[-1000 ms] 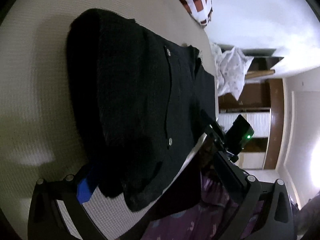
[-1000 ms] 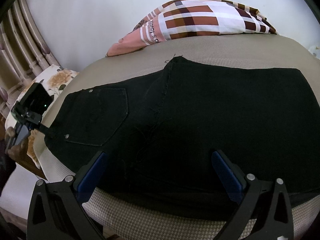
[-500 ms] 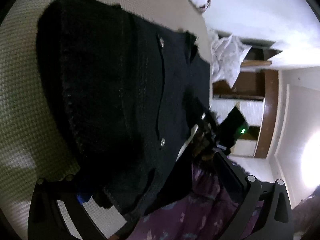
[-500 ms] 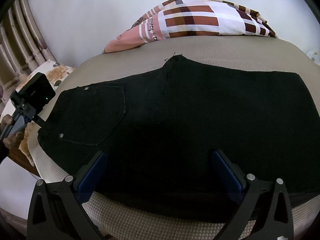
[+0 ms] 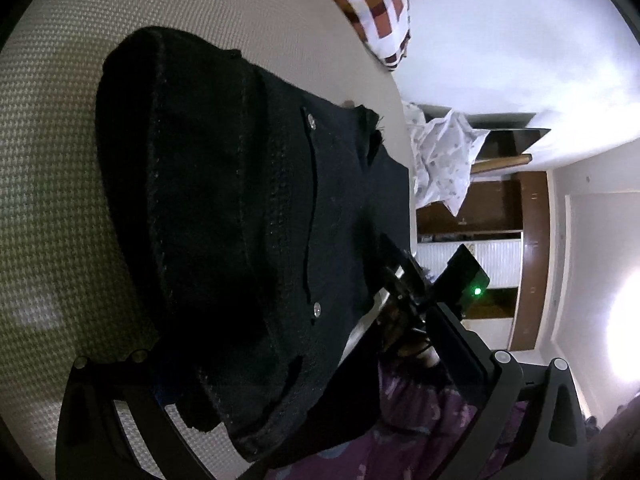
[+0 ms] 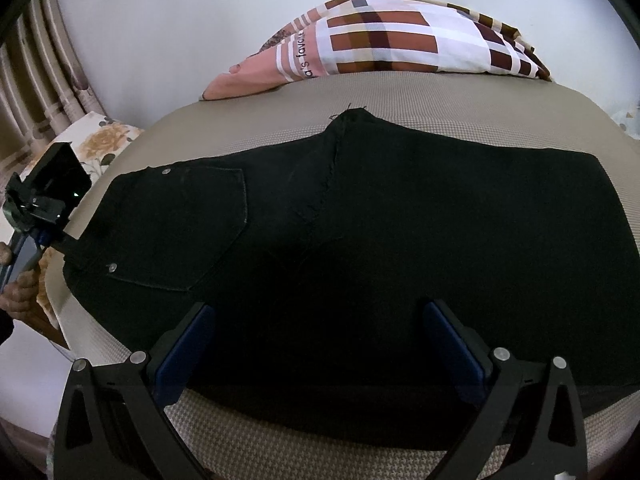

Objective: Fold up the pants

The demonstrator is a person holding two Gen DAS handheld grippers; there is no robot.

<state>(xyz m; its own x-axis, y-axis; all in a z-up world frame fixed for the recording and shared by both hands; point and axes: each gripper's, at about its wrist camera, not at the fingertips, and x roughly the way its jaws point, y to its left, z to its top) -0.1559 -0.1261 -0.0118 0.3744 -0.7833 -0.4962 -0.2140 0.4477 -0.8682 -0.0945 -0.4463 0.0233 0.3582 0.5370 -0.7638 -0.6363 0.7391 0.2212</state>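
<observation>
Black pants (image 6: 400, 220) lie flat across the bed (image 6: 440, 100), waist to the left, a back pocket (image 6: 180, 224) facing up. My right gripper (image 6: 320, 344) is open, its blue-padded fingers (image 6: 184, 348) spread over the near edge of the pants. In the left wrist view the pants' waistband (image 5: 224, 240) fills the space between the wide-apart fingers of my left gripper (image 5: 296, 356). The cloth hides its left pad. From the right wrist view my left gripper (image 6: 60, 236) sits at the waist corner. The right gripper's body (image 5: 460, 276) shows a green light.
A checked pillow (image 6: 400, 44) lies at the far side of the bed and a floral cushion (image 6: 100, 140) at its left end. A white patterned cloth (image 5: 440, 160) hangs past the bed by wooden furniture (image 5: 500, 208). A person's hand (image 6: 16, 292) and purple clothing (image 5: 400, 420) are close.
The left gripper pushed in toward the waistband, then drew back a little; its blue pad is now covered by cloth. The right gripper and the pants have hardly moved.
</observation>
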